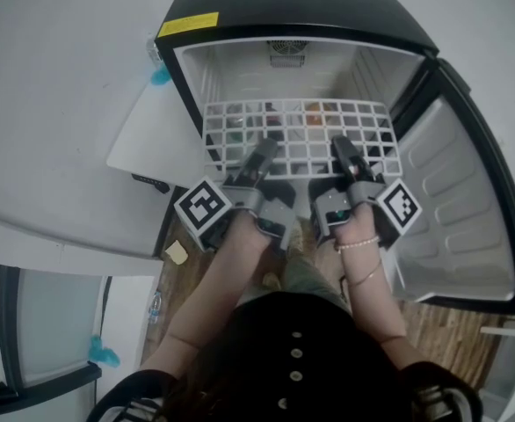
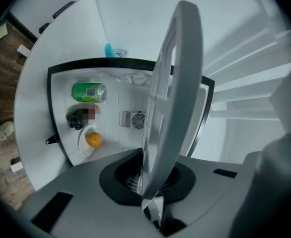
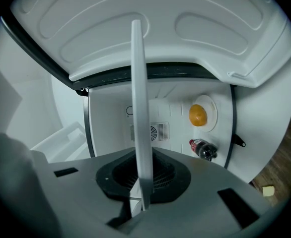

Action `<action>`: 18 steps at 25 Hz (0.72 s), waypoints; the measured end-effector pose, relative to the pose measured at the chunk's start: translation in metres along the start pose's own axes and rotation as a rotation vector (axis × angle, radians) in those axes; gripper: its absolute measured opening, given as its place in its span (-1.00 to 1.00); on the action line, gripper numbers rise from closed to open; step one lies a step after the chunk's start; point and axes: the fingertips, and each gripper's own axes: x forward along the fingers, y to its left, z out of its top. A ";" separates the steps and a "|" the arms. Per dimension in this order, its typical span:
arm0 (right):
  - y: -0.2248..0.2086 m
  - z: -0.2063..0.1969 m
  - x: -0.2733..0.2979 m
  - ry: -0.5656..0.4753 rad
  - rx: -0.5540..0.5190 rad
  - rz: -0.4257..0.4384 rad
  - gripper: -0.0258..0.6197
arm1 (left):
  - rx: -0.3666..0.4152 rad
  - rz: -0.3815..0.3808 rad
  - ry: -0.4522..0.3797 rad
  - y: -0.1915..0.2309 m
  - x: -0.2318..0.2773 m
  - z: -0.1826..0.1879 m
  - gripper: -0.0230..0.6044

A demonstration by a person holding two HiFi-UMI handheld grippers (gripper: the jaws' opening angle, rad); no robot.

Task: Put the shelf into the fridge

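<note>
A white wire shelf (image 1: 298, 135) lies flat at the mouth of the open black-topped fridge (image 1: 286, 58), its far edge inside the cabinet. My left gripper (image 1: 264, 152) is shut on the shelf's near edge left of centre, and my right gripper (image 1: 343, 147) is shut on it right of centre. In the left gripper view the shelf (image 2: 174, 88) runs edge-on out of the pinched jaws of the left gripper (image 2: 153, 202). The right gripper view shows the shelf (image 3: 139, 103) the same way, clamped in the right gripper (image 3: 138, 197).
The fridge door (image 1: 458, 211) stands open to the right. On the fridge floor lie a green can (image 2: 88, 91), a dark bottle (image 3: 203, 149) and an orange on a plate (image 3: 197, 115). A vent (image 1: 286, 48) sits in the back wall. White cabinets flank the left.
</note>
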 end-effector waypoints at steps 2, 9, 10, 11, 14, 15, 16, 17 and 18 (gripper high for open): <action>0.000 0.001 0.001 -0.001 0.005 -0.003 -0.83 | -0.004 -0.001 -0.003 0.001 0.001 0.000 -0.82; 0.000 0.002 0.004 0.004 0.038 -0.003 -0.83 | -0.020 -0.002 0.001 0.000 0.001 -0.001 -0.82; 0.001 0.002 0.004 0.008 0.038 0.002 -0.83 | -0.022 -0.003 -0.002 0.000 0.001 0.000 -0.82; 0.002 0.001 0.003 0.014 0.035 0.007 -0.83 | -0.024 -0.007 -0.006 -0.001 0.000 0.000 -0.82; 0.003 0.000 0.002 0.015 0.021 0.027 -0.83 | -0.009 -0.026 -0.006 -0.002 -0.001 0.000 -0.82; 0.001 0.001 0.001 0.011 0.021 0.035 -0.83 | -0.002 -0.032 -0.004 -0.001 0.000 -0.001 -0.82; 0.000 0.001 0.001 0.008 0.023 0.039 -0.83 | 0.000 -0.034 -0.002 0.000 0.000 -0.001 -0.82; -0.002 0.002 0.002 0.005 0.025 0.038 -0.83 | -0.004 -0.032 -0.003 0.001 0.001 -0.002 -0.82; -0.002 0.002 0.002 0.003 0.025 0.032 -0.83 | -0.011 -0.026 -0.004 0.002 0.001 -0.001 -0.82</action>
